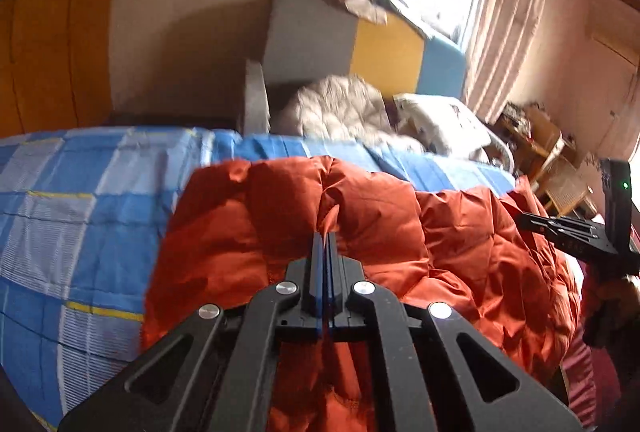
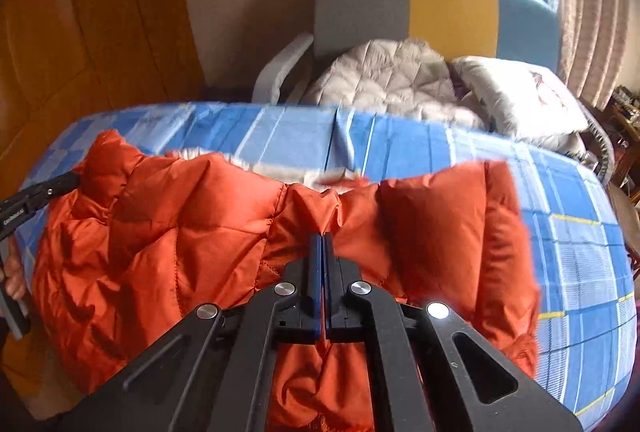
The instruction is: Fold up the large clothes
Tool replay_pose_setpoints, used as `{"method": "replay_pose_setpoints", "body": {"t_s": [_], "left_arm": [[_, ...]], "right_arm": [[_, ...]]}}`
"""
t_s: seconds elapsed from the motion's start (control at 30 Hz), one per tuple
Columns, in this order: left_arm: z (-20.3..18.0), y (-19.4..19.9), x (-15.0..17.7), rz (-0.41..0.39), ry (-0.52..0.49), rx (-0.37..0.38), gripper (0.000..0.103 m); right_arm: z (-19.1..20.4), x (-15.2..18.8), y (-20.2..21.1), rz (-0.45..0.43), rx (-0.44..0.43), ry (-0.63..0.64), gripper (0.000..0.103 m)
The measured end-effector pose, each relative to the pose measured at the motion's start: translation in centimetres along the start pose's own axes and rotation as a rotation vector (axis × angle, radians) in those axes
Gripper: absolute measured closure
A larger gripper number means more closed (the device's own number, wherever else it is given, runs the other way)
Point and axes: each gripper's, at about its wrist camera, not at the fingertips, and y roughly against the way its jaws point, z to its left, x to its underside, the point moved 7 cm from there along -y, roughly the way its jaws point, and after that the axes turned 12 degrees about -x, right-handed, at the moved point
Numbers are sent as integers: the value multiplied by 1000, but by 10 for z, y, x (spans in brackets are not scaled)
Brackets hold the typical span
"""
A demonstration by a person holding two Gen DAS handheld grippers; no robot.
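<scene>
A puffy orange-red down jacket (image 1: 400, 224) (image 2: 200, 224) lies bunched on a bed with a blue checked sheet (image 1: 80, 191) (image 2: 580, 252). My left gripper (image 1: 326, 236) is shut on a fold of the jacket's quilted fabric near its upper edge. My right gripper (image 2: 322, 238) is likewise shut on a pinch of the jacket, further along the same edge. In the right wrist view the left gripper (image 2: 76, 177) grips the jacket's far left corner. The right gripper (image 1: 520, 220) shows at the jacket's right side in the left wrist view, its tips hidden in the fabric.
A grey quilted garment (image 1: 340, 107) (image 2: 384, 79) and a white pillow (image 1: 440, 123) (image 2: 520, 99) lie at the bed's head, below a grey, yellow and blue headboard (image 1: 384, 47) (image 2: 452, 7). An orange wardrobe (image 1: 48, 31) stands left; a wooden side table (image 1: 552, 147) right.
</scene>
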Motion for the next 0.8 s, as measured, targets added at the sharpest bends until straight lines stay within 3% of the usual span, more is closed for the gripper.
{"method": "replay_pose_setpoints", "body": {"t_s": [0.17,0.43,0.63,0.8], "left_arm": [[7,-19,-13,3,24,-49,103],[18,-89,5,112,36,-119,103],[21,-119,22,148,46,-118,102],[24,-131,33,158,79,-104,102]], "right_arm": [[-3,-20,-3,-44,53,8,102],[-12,-18,-56,-6,183,89,102],[-21,-7,-87,22,197,90,102],[-36,3,-106,31,159,18,102]]}}
